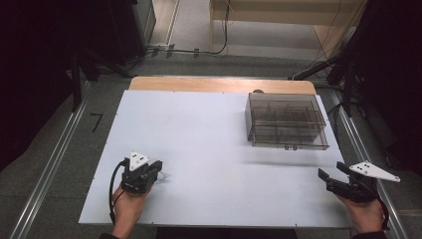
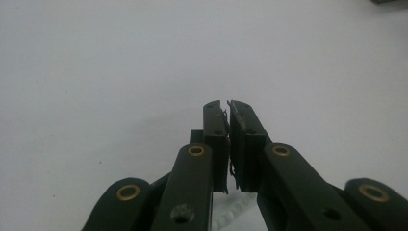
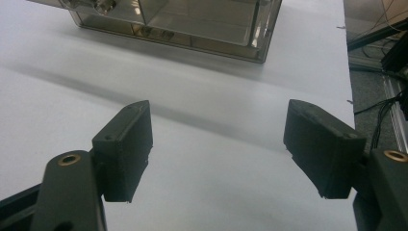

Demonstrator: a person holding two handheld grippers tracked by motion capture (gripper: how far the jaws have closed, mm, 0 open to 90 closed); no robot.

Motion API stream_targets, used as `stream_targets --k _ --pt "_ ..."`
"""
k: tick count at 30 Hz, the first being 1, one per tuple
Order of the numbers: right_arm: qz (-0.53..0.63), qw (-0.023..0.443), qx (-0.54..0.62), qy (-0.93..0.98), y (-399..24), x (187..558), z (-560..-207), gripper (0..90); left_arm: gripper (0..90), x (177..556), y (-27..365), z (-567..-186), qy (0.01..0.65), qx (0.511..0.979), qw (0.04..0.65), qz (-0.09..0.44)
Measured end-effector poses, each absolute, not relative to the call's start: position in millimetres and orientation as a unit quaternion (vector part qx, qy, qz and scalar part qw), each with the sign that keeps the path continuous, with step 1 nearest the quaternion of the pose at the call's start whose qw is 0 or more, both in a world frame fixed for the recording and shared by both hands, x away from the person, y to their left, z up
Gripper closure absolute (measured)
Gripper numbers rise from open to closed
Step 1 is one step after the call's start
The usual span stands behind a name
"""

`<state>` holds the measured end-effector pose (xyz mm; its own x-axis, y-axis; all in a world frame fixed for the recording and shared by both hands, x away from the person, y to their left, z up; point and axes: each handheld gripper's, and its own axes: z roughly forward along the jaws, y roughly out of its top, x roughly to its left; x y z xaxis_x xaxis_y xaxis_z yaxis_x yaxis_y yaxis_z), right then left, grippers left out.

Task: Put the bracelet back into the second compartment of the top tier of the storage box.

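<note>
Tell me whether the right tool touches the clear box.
Apart. The right gripper view shows bare table between the open right tool and the clear box.

Clear compartment box (image 1: 286, 121) on white table (image 1: 199, 134)

The left gripper (image 2: 228, 107) hangs low over the white table (image 2: 96, 72), its two black jaws pressed together (a thin dark thread caught in the seam), something pale and beaded just beneath.
</note>
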<state>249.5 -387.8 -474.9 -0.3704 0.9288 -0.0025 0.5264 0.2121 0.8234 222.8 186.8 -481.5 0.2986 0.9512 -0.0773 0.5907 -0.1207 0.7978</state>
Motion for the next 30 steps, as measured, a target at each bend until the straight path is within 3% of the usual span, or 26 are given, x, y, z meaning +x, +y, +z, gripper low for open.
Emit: stream_targets --k 30 --pt "0.409 0.258 0.455 0.748 -360.1 256.7 -468.5 23.6 86.8 240.8 153.0 -467.7 0.515 0.718 0.405 0.235"
